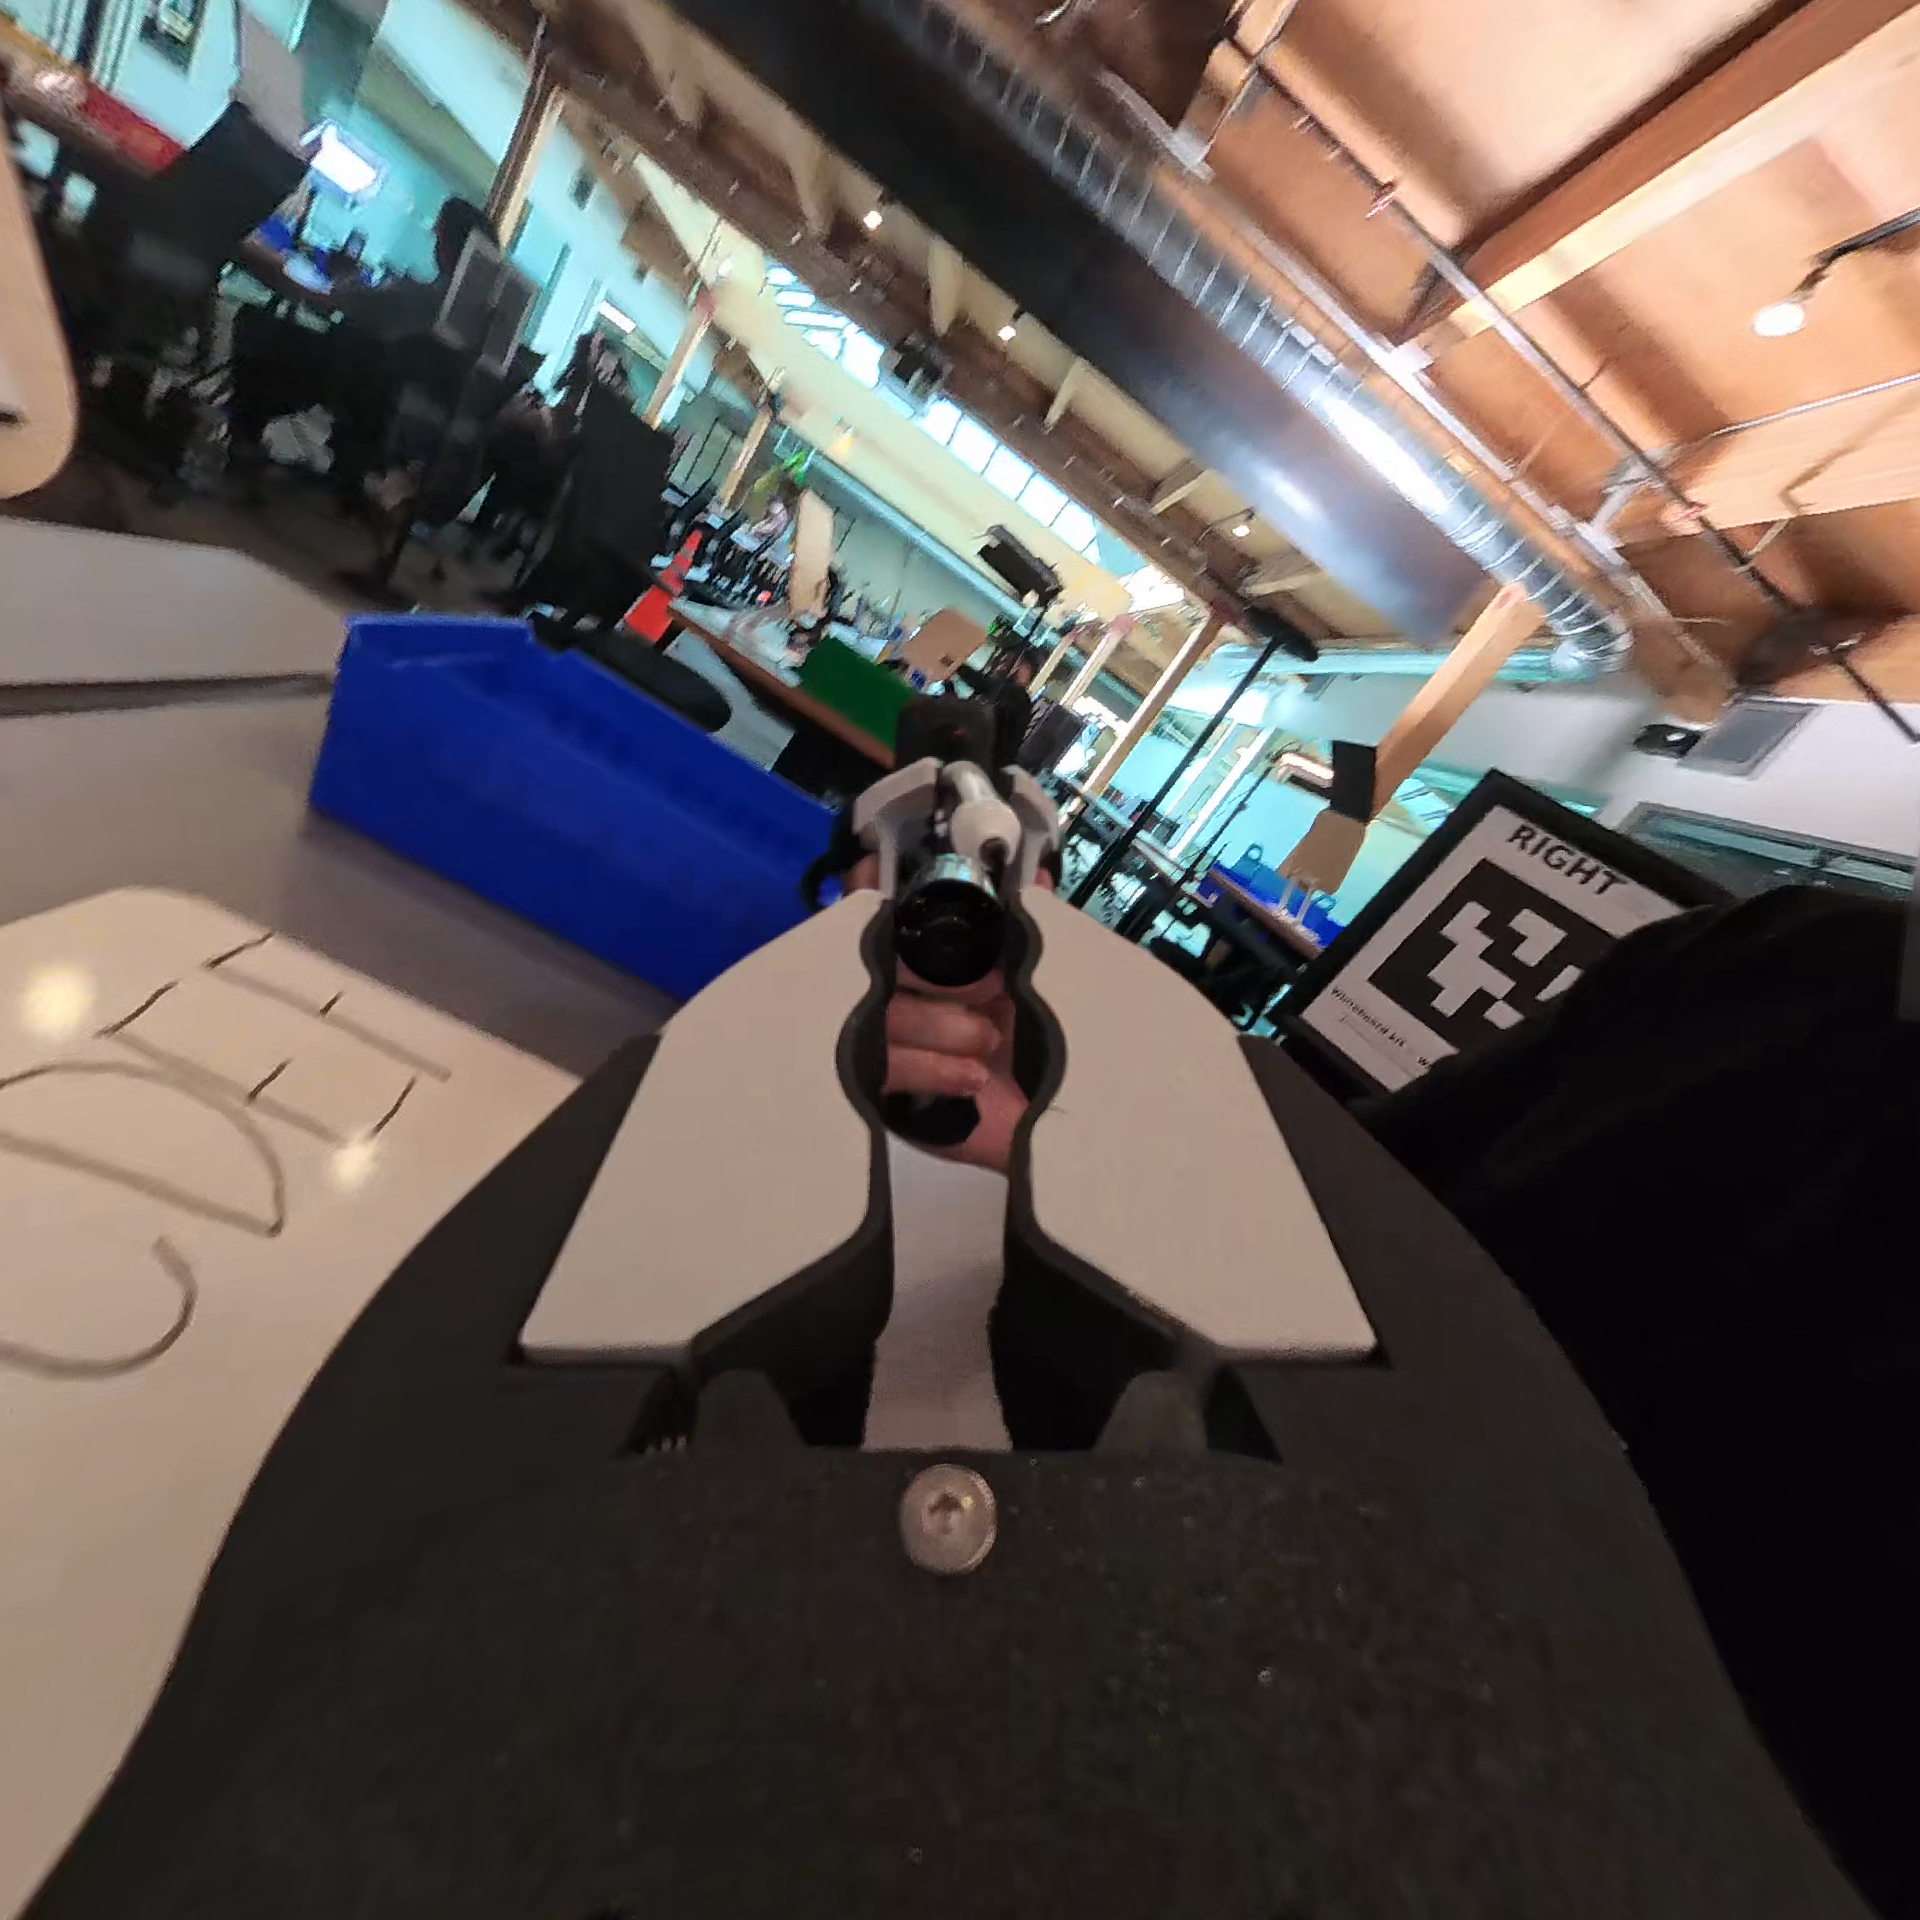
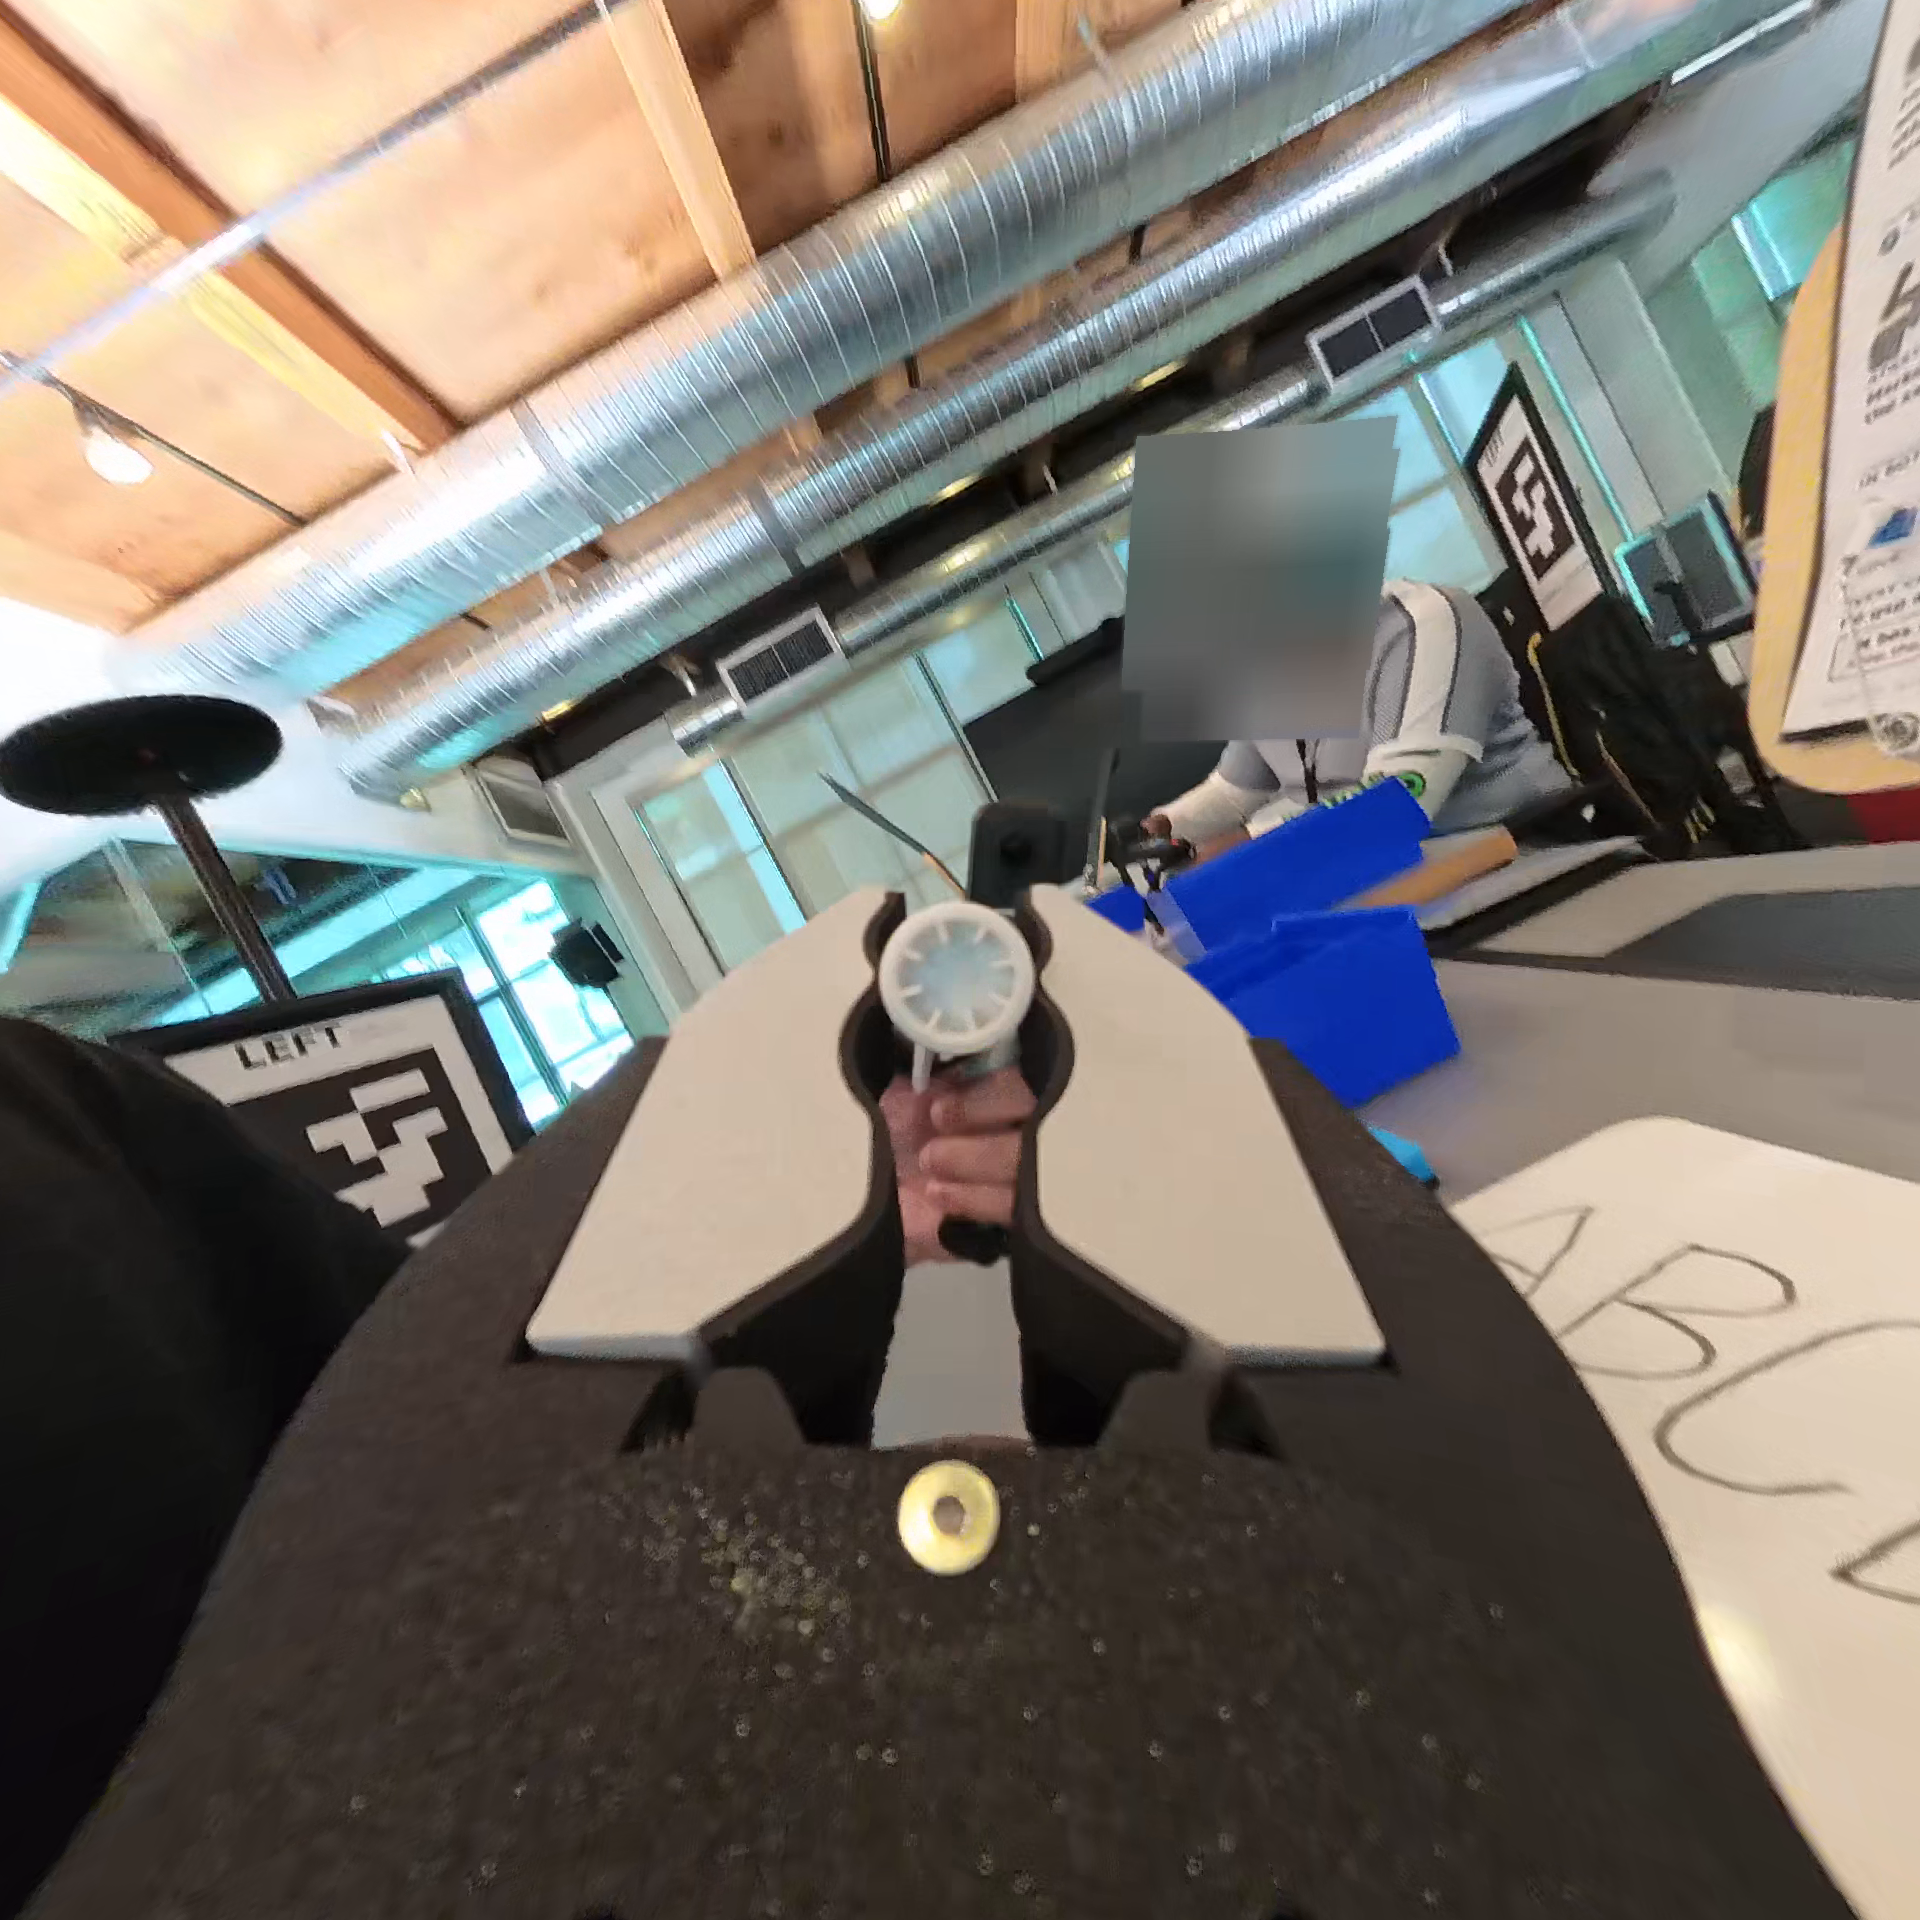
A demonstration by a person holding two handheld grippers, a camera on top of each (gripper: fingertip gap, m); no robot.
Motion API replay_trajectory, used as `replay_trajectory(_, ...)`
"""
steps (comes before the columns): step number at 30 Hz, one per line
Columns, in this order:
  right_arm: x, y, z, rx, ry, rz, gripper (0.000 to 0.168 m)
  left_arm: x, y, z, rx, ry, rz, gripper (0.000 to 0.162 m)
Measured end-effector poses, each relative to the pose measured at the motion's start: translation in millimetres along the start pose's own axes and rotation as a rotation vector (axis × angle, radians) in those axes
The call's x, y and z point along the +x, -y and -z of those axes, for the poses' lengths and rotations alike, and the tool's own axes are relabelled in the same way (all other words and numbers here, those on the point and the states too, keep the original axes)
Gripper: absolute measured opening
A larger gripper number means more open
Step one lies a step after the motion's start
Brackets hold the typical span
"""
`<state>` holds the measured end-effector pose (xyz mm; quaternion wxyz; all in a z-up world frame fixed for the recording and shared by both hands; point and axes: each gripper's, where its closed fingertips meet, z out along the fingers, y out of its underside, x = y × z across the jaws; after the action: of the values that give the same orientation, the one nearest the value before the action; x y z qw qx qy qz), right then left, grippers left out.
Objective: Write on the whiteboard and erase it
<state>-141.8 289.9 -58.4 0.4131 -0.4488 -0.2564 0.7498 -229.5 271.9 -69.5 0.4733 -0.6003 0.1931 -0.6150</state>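
Observation:
A marker is held level in the air between my two grippers, which face each other. My left gripper (image 1: 948,914) is shut on its black end (image 1: 948,940). My right gripper (image 2: 958,935) is shut on its white end (image 2: 958,987). The right gripper's white fingers (image 1: 894,821) show just beyond the marker in the left wrist view, with a hand (image 1: 951,1049) below them. The whiteboard (image 1: 156,1143) lies flat on the grey table with black handwritten letters on it. It also shows in the right wrist view (image 2: 1662,1351), below and beside the grippers.
A blue bin (image 1: 540,769) stands on the table behind the whiteboard, and several blue bins (image 2: 1340,997) show in the right wrist view. Framed black-and-white tag boards (image 1: 1486,935) (image 2: 353,1101) stand nearby. A person (image 2: 1434,707) sits at a far table. A dark sleeve (image 1: 1714,1247) is close by.

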Motion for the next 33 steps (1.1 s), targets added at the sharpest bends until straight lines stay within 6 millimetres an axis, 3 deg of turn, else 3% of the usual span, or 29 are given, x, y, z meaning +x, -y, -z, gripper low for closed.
replay_trajectory(4, -3, 7, -1, 0.049, 0.03, -0.028, 0.02, 11, -2, -14, 0.038, -0.058, -0.033, 0.019)
replay_trajectory(18, -9, -5, -1, -0.005, 0.01, -0.014, 0.02, 20, -15, -29, -0.013, -0.076, -0.055, 0.019)
replay_trajectory(27, -5, -15, 2, -0.062, -0.014, -0.019, 0.02, 12, -28, -33, -0.054, -0.044, -0.052, 0.019)
replay_trajectory(33, 3, -20, 4, -0.027, -0.053, -0.009, 0.02, 2, -22, -33, 0.015, 0.003, -0.042, 0.018)
